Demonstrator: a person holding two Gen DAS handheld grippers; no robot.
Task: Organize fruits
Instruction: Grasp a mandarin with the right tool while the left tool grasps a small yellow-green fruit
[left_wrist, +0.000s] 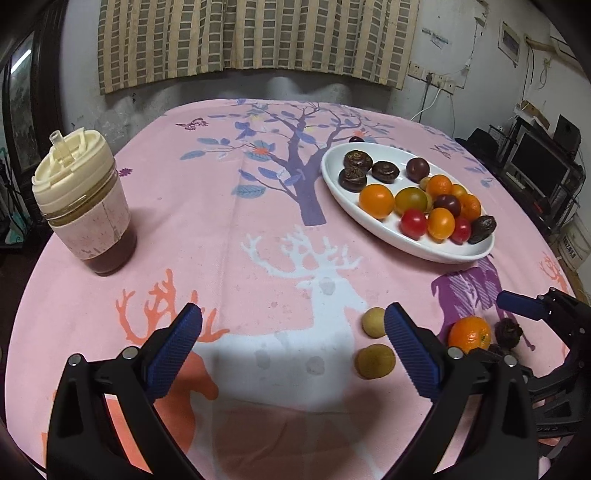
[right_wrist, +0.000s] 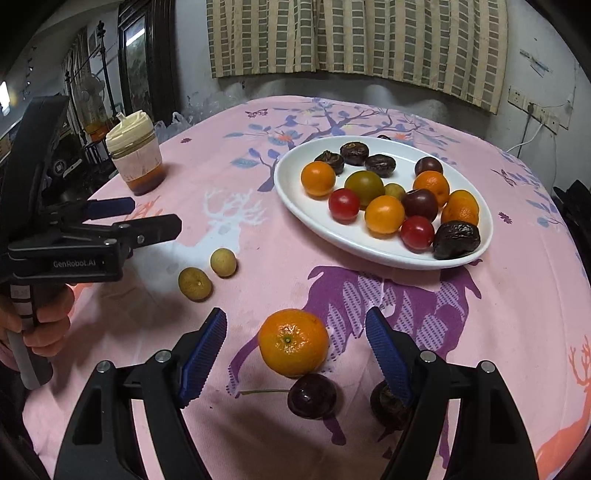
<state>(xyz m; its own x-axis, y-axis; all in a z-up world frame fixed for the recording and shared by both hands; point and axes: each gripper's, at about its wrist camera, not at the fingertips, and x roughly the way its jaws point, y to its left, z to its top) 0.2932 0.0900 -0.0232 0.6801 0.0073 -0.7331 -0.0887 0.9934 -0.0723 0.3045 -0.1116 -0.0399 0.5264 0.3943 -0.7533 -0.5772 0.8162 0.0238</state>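
- Nearest to us, our right gripper (right_wrist: 295, 354) hangs over the pink tablecloth (right_wrist: 258, 229) with its blue pads spread apart and nothing pinched between them.
- Between those pads, a loose orange (right_wrist: 293, 341) sits on the cloth; a dark cherry (right_wrist: 312, 396) with a stem touches it at 6 o'clock, and a dark brown fruit (right_wrist: 388, 408) lies half hidden behind the right pad at 4 o'clock.
- We hold our left gripper (left_wrist: 293, 339) wide open and empty, above bare cloth.
- Two small yellow-green fruits (left_wrist: 375, 360) lie just beside its right pad, one partly behind it.
- At 1 o'clock from the left gripper, our white oval plate (left_wrist: 332, 173) carries the gathered oranges, red tomatoes (left_wrist: 413, 222), dark plums and brown fruits.
- One small dark fruit (left_wrist: 356, 139) rests on the cloth just past the plate's far rim.
- At 10 o'clock stands a cup with a cream lid (left_wrist: 85, 199).
- From the right wrist view, a hand (right_wrist: 44, 325) grips the left gripper's handle at 9 o'clock.
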